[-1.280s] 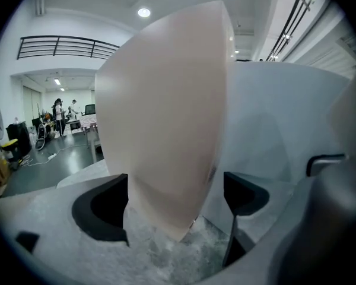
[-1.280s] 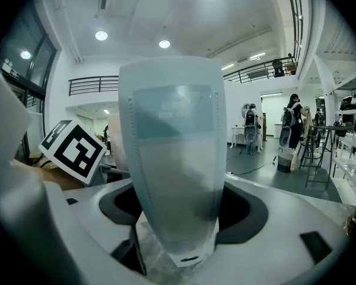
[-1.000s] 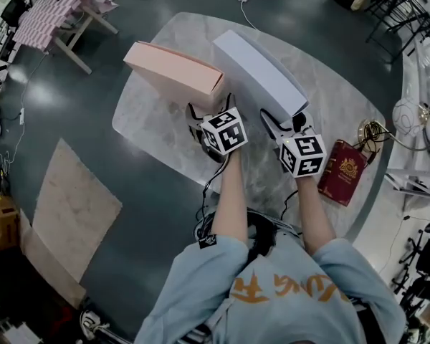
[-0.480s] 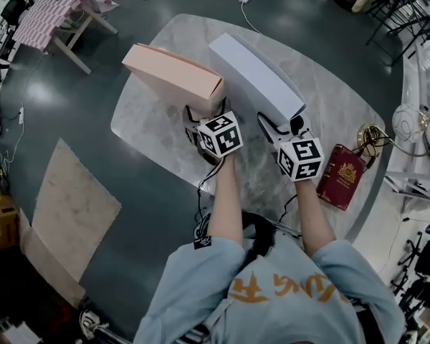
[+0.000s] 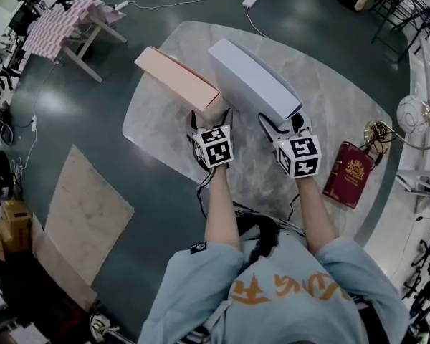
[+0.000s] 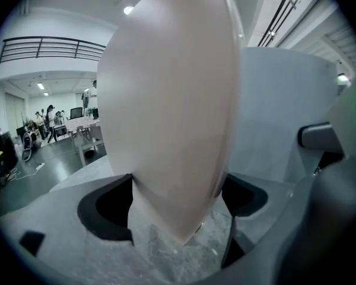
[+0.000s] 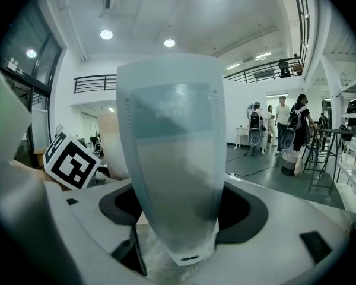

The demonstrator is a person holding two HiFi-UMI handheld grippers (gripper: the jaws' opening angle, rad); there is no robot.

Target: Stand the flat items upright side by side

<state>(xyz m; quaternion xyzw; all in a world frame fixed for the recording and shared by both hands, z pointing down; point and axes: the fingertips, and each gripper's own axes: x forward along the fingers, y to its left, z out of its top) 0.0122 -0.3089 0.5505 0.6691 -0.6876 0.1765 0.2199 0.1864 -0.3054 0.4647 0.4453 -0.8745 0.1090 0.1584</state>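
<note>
The pink file box [image 5: 178, 79] now stands steeper on its long edge near the left edge of the marble table [image 5: 330, 113], its broad face showing far less from above than a moment ago and its line closer to that of its neighbour. The left gripper [image 5: 209, 124] has just been drawing its jaws in, and in the left gripper view both pads press the near end of the pink file box [image 6: 166, 117]. Just beside it, toward the table's middle, the pale file box [image 5: 254, 81] stands upright as before, its near end clamped between the jaws of the right gripper [image 5: 281, 120]; the right gripper view shows its translucent spine [image 7: 175, 159] filling the gap. By the look of it, the pair is all but side by side, with a narrow gap left to close. Both boxes are shut, so their contents cannot be seen. A red book [image 5: 353, 174] lies flat at the table's right edge, untouched and well apart from the pair.
</note>
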